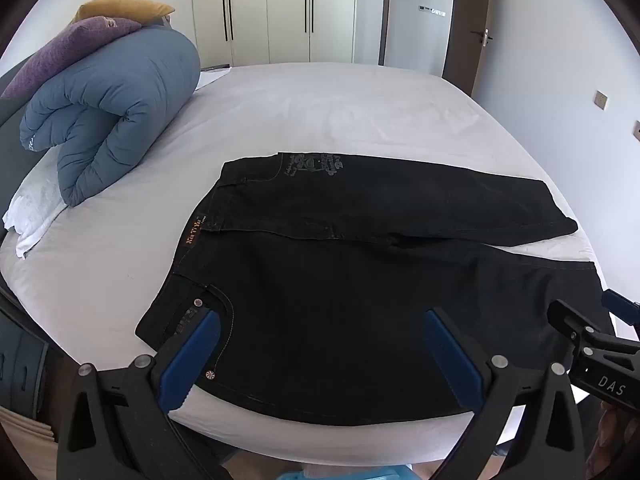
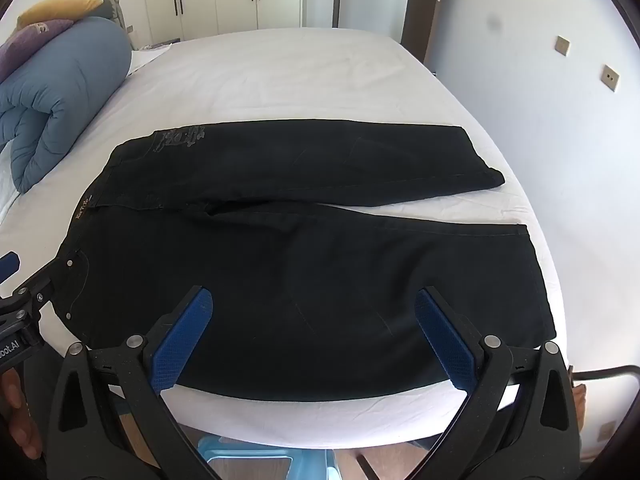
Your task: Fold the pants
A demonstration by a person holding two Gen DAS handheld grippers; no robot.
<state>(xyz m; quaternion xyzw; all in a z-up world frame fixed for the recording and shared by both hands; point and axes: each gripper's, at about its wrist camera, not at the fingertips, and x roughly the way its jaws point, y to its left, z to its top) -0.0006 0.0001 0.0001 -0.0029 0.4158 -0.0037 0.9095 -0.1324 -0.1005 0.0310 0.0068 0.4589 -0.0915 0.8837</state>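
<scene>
Black pants lie spread flat on the white bed, along its near edge. Waistband toward the left side, both legs running right. Far leg angles slightly away from the near one, a wedge of sheet showing between them toward the hems. Pale print near the far hip; orange-lettered label at the waistband.

Left gripper hangs over the near edge above the hip and pocket area, jaws spread wide, nothing between them. Right gripper hangs over the near leg, jaws likewise wide apart and empty. Cannot tell whether either touches the cloth.

Rolled blue duvet at the bed's far left corner, purple pillow and yellow pillow stacked on top. Wardrobe beyond the far edge.
</scene>
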